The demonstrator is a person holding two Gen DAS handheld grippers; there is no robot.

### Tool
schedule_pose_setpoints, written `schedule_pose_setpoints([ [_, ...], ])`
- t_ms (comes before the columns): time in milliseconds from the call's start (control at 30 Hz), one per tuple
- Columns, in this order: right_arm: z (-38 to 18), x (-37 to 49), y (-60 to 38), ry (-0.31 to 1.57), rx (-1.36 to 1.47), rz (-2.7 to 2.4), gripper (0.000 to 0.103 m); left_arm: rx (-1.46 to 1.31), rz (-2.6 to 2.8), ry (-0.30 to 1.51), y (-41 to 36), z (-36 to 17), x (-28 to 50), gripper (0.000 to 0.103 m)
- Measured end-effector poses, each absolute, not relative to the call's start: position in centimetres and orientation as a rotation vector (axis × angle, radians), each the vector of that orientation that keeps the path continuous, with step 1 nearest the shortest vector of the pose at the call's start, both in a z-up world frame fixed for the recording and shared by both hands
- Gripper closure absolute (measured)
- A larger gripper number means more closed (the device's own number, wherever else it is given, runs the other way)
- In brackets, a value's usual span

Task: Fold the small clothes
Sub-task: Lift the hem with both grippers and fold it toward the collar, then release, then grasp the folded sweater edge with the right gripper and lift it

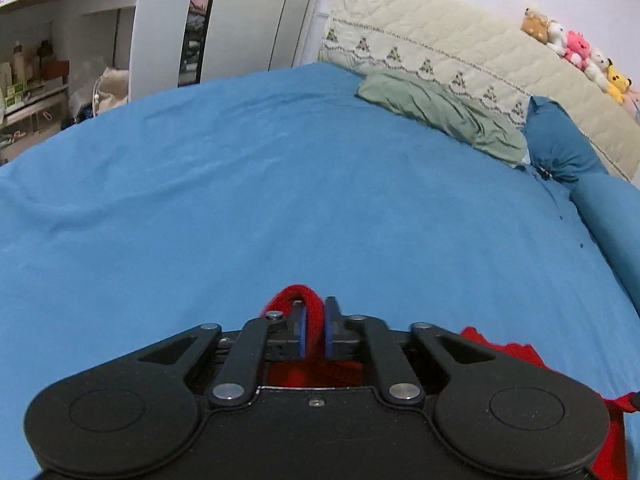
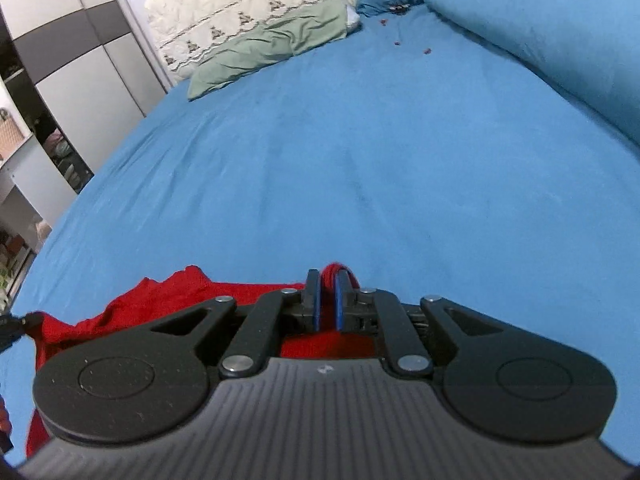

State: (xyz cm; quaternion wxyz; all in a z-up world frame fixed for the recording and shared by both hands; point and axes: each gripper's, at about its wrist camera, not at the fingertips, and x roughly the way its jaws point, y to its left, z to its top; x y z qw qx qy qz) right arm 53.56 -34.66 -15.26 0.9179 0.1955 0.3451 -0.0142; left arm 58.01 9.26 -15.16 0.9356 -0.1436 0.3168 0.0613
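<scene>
A red garment [image 1: 504,350] lies on the blue bed sheet [image 1: 280,200], mostly hidden under both grippers. My left gripper [image 1: 314,330] is shut on a bunched edge of the red garment, which pokes up between its blue pads. In the right wrist view the red garment [image 2: 160,300] spreads to the left of my right gripper [image 2: 328,300], which is shut on another edge of it. The tip of the left gripper [image 2: 12,326] shows at the far left edge, at the garment's other end.
A green pillow [image 1: 440,112] and a cream quilted headboard cover [image 1: 460,48] lie at the head of the bed, with a blue bolster [image 1: 600,208] at the right. Plush toys [image 1: 576,48] sit on top. White shelves [image 1: 80,40] and a wardrobe [image 2: 80,60] stand beyond the bed's left edge.
</scene>
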Motion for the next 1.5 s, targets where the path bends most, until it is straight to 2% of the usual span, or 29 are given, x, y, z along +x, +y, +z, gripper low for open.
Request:
schedule_pose_setpoints([
  [33, -15.2, 53.3, -34.7, 0.693, 0.387, -0.038, 0.053, -0.282, 0.133, 0.629, 9.2, -14.6, 57.8, 0.066],
  [67, -14.9, 52.9, -34.5, 0.671, 0.376, -0.046, 0.037, -0.263, 0.137, 0.597, 9.1, -14.0, 56.9, 0.055],
  [100, -14.3, 51.5, -34.3, 0.636, 0.362, -0.055, 0.030, -0.243, 0.134, 0.565, 8.7, -13.3, 55.9, 0.038],
  [133, -13.8, 50.4, -34.1, 0.605, 0.354, -0.049, 0.030, -0.223, 0.122, 0.532, 8.5, -12.6, 54.7, 0.035],
  [233, -12.9, 46.8, -33.2, 0.559, 0.362, 0.031, 0.025, -0.185, 0.020, 0.534, 8.0, -11.9, 51.0, 0.035],
  [300, -13.3, 45.2, -31.9, 0.571, 0.370, 0.093, 0.015, -0.173, -0.040, 0.589, 7.6, -12.9, 49.3, 0.035],
  [567, -19.2, 43.7, -30.7, 0.784, 0.247, -0.023, 0.018, -0.134, -0.026, 0.789, 8.5, -19.5, 46.7, 0.035],
  [667, -19.5, 42.6, -33.3, 0.776, 0.365, -0.041, 0.020, -0.081, -0.025, 0.794, 7.9, -19.3, 46.3, 0.035],
  [767, -17.4, 40.8, -34.3, 0.726, 0.347, -0.070, 0.018, -0.074, -0.006, 0.762, 7.5, -17.3, 45.1, 0.035],
  [800, -16.3, 39.8, -34.4, 0.701, 0.331, -0.067, 0.017, -0.070, -0.018, 0.734, 7.2, -16.4, 44.3, 0.033],
  [867, -14.6, 38.0, -34.7, 0.676, 0.300, -0.076, 0.016, -0.043, -0.049, 0.685, 6.3, -14.5, 42.9, 0.022],
  [900, -14.1, 37.7, -35.1, 0.668, 0.292, -0.082, 0.016, -0.021, -0.061, 0.674, 5.5, -13.8, 42.5, 0.009],
  [933, -13.4, 36.8, -35.2, 0.659, 0.286, -0.085, 0.016, -0.005, -0.069, 0.666, 4.7, -13.1, 42.0, 0.004],
  [1167, -14.3, 34.5, -32.8, 0.698, 0.244, -0.089, 0.015, 0.024, -0.199, 0.681, -1.4, -12.6, 42.1, 0.004],
  [1500, -18.9, 35.8, -31.2, 0.696, 0.224, -0.105, 0.018, 0.083, -0.200, 0.753, -5.3, -17.0, 46.2, 0.003],
])
